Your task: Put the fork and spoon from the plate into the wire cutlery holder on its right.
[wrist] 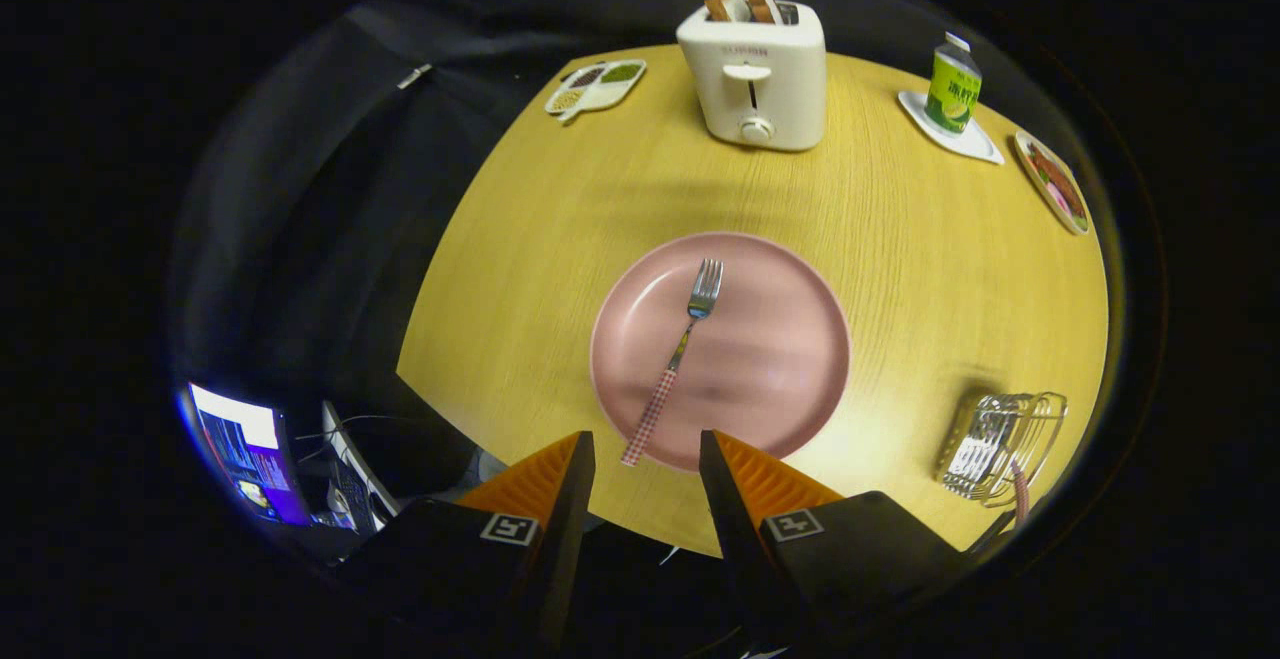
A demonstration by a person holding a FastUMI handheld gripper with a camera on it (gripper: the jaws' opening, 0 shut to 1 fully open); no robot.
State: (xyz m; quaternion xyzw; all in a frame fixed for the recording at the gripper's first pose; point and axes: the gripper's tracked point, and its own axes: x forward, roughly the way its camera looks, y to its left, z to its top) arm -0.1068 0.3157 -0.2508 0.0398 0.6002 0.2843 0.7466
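Our gripper [645,454] hangs released, fingers spread and empty. The fork [678,351] lies on the pink plate [780,359] just ahead at twelve o'clock, handle nearest us, long axis toward one o'clock. The wire cutlery holder [1003,447] sits at three o'clock. We can read no labels.

A round wooden table [560,239] with a pale yellow grain sits at the centre of the frame. Directly on it: a pink plate [780,339] at centre, a white toaster [755,79] at top centre, a divided snack dish [596,86] at upper left, a white coaster [975,139] and a patterned plate [1052,182] at upper right, and a wire cutlery holder [1000,444] at lower right.
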